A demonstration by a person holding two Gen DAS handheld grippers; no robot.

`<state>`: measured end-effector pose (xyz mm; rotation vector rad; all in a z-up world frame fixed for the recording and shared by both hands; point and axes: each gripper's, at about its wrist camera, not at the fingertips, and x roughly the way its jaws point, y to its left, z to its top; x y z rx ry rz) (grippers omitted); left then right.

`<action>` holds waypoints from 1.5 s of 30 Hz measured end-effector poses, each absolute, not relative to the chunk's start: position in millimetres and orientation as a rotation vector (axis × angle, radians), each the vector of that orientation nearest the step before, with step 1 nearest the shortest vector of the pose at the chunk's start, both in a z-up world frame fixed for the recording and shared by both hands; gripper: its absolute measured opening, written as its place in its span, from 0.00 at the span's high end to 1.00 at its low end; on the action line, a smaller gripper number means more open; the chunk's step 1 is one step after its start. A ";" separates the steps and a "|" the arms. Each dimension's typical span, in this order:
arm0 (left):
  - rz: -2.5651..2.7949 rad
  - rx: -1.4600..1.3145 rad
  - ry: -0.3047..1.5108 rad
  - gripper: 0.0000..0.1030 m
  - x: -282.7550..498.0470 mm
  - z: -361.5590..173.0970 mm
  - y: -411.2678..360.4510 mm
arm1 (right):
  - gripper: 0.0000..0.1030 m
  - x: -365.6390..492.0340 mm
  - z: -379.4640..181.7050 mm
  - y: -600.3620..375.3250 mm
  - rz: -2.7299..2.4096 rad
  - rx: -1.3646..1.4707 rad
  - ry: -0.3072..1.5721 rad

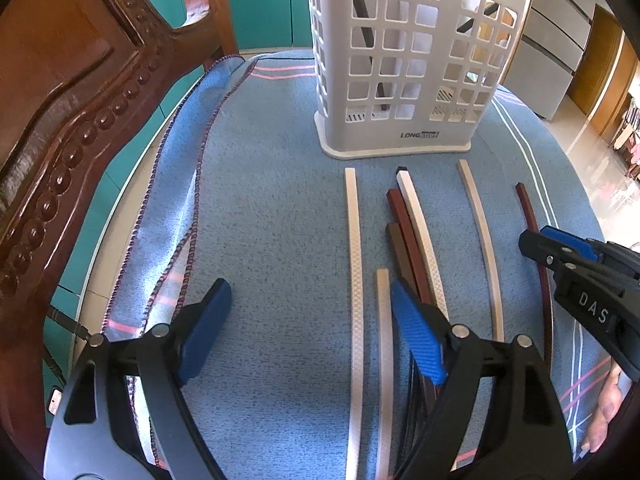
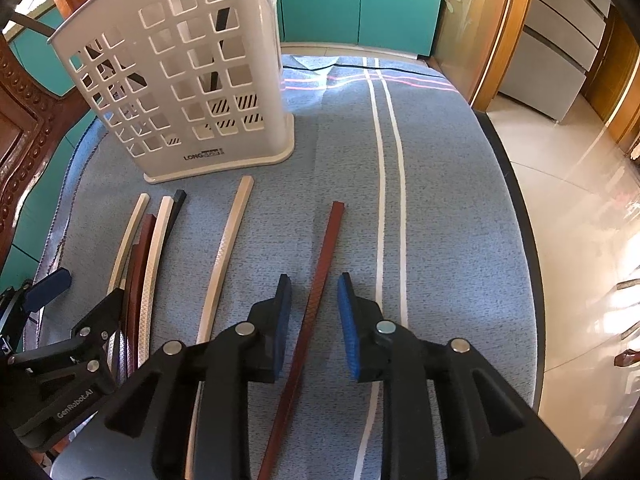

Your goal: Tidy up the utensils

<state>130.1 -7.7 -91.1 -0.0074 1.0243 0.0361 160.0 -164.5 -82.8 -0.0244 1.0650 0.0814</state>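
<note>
Several chopsticks, white, beige, dark red and black, lie side by side on a blue cloth (image 1: 260, 208) in front of a grey perforated utensil holder (image 1: 404, 60), which holds dark sticks. My left gripper (image 1: 308, 332) is open above the cloth, its right finger over the bundle of red and white chopsticks (image 1: 412, 232). My right gripper (image 2: 312, 320) is open and straddles a single dark red chopstick (image 2: 320, 280), apart from its pads. A beige chopstick (image 2: 224, 264) lies just to its left. The holder (image 2: 180, 76) stands at the upper left in the right wrist view.
A carved wooden chair back (image 1: 68, 92) rises at the left beside the cloth's folded edge. The table's right edge (image 2: 528, 264) drops to a glossy tiled floor. Teal cabinets (image 2: 360, 0) stand behind.
</note>
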 end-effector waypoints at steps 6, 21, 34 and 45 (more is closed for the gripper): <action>0.039 -0.005 1.026 0.20 130.2 -93.2 -9.1 | 0.72 158.8 -82.2 -161.9 0.085 -0.033 1.063; 0.045 0.001 1.024 0.19 129.6 -96.3 -10.0 | 0.70 158.8 -81.6 -160.9 0.084 -0.035 1.062; -0.011 -0.152 1.054 0.23 141.4 -95.3 28.3 | 0.70 159.1 -79.7 -162.7 0.082 -0.019 1.070; 0.029 -0.106 1.049 0.24 165.5 -97.5 17.8 | 0.70 160.6 -78.1 -172.6 0.086 -0.005 1.076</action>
